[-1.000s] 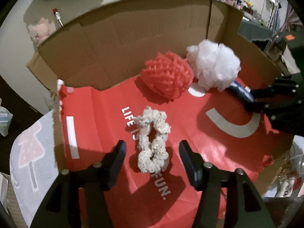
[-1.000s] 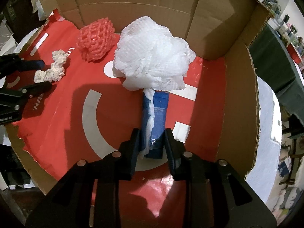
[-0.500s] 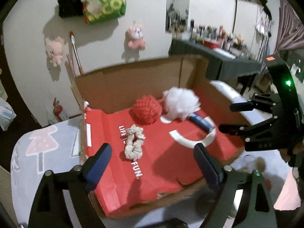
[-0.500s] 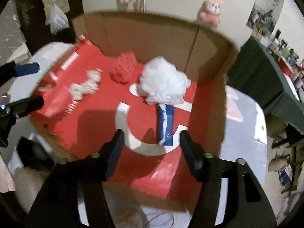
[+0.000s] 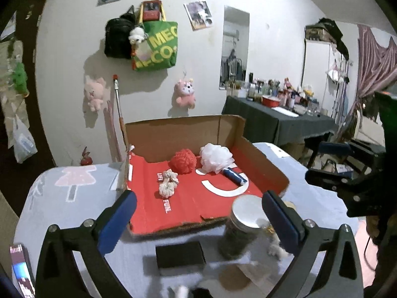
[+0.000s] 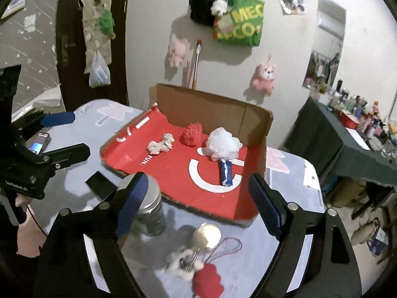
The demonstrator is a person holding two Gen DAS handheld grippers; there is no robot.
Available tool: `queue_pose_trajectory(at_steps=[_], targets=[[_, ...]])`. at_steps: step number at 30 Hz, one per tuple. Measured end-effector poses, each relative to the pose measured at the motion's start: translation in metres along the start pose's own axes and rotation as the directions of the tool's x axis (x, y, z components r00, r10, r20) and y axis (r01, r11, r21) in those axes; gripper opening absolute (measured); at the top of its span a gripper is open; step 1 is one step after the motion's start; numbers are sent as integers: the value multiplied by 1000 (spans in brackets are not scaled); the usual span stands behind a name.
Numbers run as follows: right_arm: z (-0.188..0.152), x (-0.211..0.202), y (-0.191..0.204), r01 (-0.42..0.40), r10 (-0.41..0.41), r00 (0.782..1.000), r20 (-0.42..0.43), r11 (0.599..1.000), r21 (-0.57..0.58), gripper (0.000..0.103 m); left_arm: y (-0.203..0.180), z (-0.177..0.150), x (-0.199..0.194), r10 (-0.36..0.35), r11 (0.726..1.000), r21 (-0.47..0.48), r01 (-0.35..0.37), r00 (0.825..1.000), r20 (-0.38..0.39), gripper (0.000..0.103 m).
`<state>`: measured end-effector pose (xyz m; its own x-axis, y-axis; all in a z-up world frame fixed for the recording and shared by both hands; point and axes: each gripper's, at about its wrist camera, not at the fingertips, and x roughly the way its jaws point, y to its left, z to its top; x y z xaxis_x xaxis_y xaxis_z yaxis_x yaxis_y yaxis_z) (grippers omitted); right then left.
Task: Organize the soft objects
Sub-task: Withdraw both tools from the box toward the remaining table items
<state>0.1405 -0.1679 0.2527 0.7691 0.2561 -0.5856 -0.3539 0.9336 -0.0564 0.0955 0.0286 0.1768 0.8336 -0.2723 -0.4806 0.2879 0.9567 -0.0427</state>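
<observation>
White pouf point(image 6: 224, 141) in box, well beyond right claw point(image 6: 196, 198); both claws opening, empty.

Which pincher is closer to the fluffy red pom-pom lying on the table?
Right. The right gripper hangs just above the red pom-pom, jaws opening and empty. The left gripper is off by the box's far side, also opening.

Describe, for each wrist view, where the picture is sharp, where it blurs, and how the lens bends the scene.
Left wrist view: the cardboard box is sharp; the jar and near table edge smear; walls bow outward, corners go black. Right wrist view: the white pouf is crisp; the red fluffy charm is blurred; strong barrel curve.
</observation>
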Motion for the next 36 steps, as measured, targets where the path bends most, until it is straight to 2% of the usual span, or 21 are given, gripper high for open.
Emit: queue_pose_trajectory(at_steps=[3,5,10,15,22,28,36], targets=[[-19,-19,8,0,-1,999,44,1000,12,88,-5,-17,-14,10,1000,-20,-10,1000,24,103],[-34,-33,16,30,-31,996,87,999,14,89,-10,-30,-23,16,1000,-26,-15,999,39,103],[-68,-43,24,39,-48,991,122,997,73,91,-20,-58,-34,38,999,-32,-37,998,51,103],[-95,-36,33,11,-22,994,111,995,101,91,-25,-85,-33,44,998,-50,-42,999,27,103],[-123,-10,40,-21,12,998,64,989,146,91,-22,-120,-15,67,995,-72,-71,996,-60,103],[-139,15,43,-22,20,1000,12,986,167,91,-11,-138,-3,100,991,-81,-110,988,-120,103],[-150,40,45,-63,73,996,-46,978,198,91,8,-147,4,121,986,-96,-138,979,-163,103]])
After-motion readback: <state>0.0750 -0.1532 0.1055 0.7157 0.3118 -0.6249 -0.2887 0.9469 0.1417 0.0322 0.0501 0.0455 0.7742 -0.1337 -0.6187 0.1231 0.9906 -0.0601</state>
